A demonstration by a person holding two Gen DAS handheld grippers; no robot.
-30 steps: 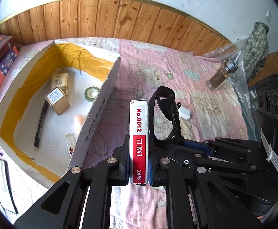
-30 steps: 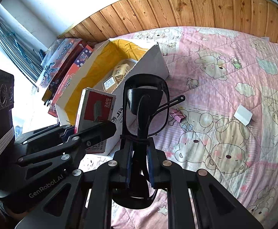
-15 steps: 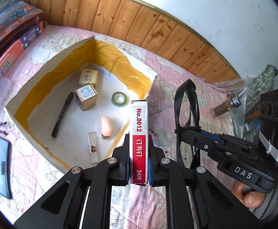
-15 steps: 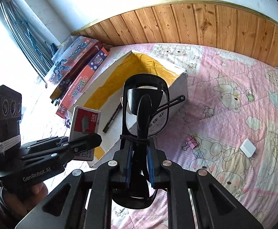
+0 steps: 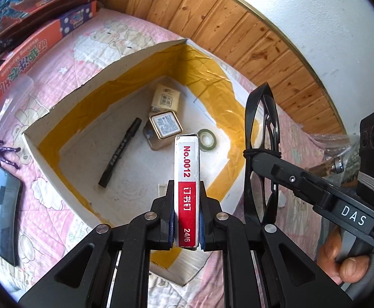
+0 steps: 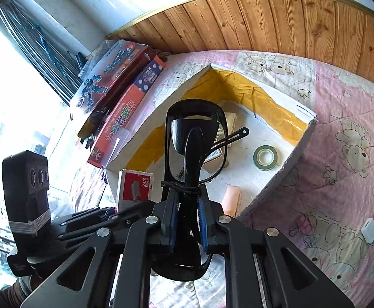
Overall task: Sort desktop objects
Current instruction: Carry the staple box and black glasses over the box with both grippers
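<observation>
Staples: we hold one red-and-white staple box (image 5: pixel 187 187) upright, clamped by its long sides in the left gripper (image 5: pixel 187 227), hanging over the 6 o'clock corner of the open cardboard box (image 5: pixel 37 131).
Glasses: one pair of black glasses (image 6: pixel 196 141) is pinched folded in the right gripper (image 6: pixel 188 218), lenses up, above the tray's near wall; in the left view they sit at 3 o'clock of the staple box.
Jaws: both pairs are closed tight on their loads; neither is slack.
Count inside the tray: one black marker (image 5: pixel 120 152), one square tin (image 5: pixel 165 129), one beige carton (image 5: pixel 166 98), one roll of green tape (image 6: pixel 265 157), one peach-coloured eraser-like block (image 6: pixel 231 200). We make that five; a further small piece near the staple box is too hidden to name.
Count outside: one dark phone (image 5: pixel 2 214) and one purple figurine (image 5: pixel 2 151) at 9 o'clock, two stacked game boxes (image 6: pixel 120 102) at 10 o'clock, one small white block (image 6: pixel 370 229) on the pink quilt (image 6: pixel 341 133).
Risk, staples: if we release now, we judge the box may strike the near corner wall and tip outside, since it hangs close to that edge.
Risk, glasses: dropped from height onto the tin, the lenses could scratch; the loose temple arm could also snag the wall.
Risk, crowding: our two grippers are close together and may knock each other.
</observation>
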